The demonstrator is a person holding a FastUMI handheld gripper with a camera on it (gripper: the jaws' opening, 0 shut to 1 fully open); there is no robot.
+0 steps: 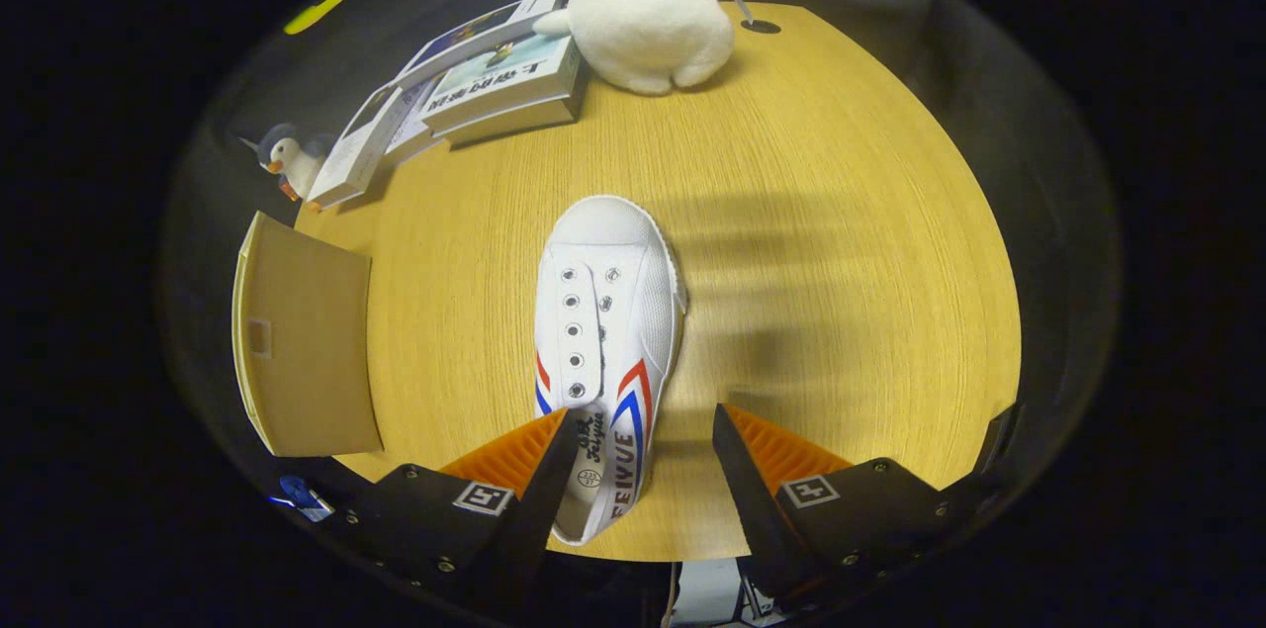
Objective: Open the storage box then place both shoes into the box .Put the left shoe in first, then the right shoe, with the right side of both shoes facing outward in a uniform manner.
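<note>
The gripper hangs over the near edge of the counter with its fingers spread wide and nothing pressed between them. The shoe lies on the counter with its heel end at the fingers and its toe pointing straight away from them, so its long axis runs along the line of the fingers. It sits off centre: the heel opening is against the inner face of the left-hand finger, while the right-hand finger stands well apart from it over bare wood. By my reckoning, a grasp would need the gripper shifted toward the shoe so both fingers straddle the heel. The shoe is a white canvas sneaker without laces, with red and blue chevron stripes on its side. The box, tan cardboard, sits beside the shoe at the counter's edge.
</note>
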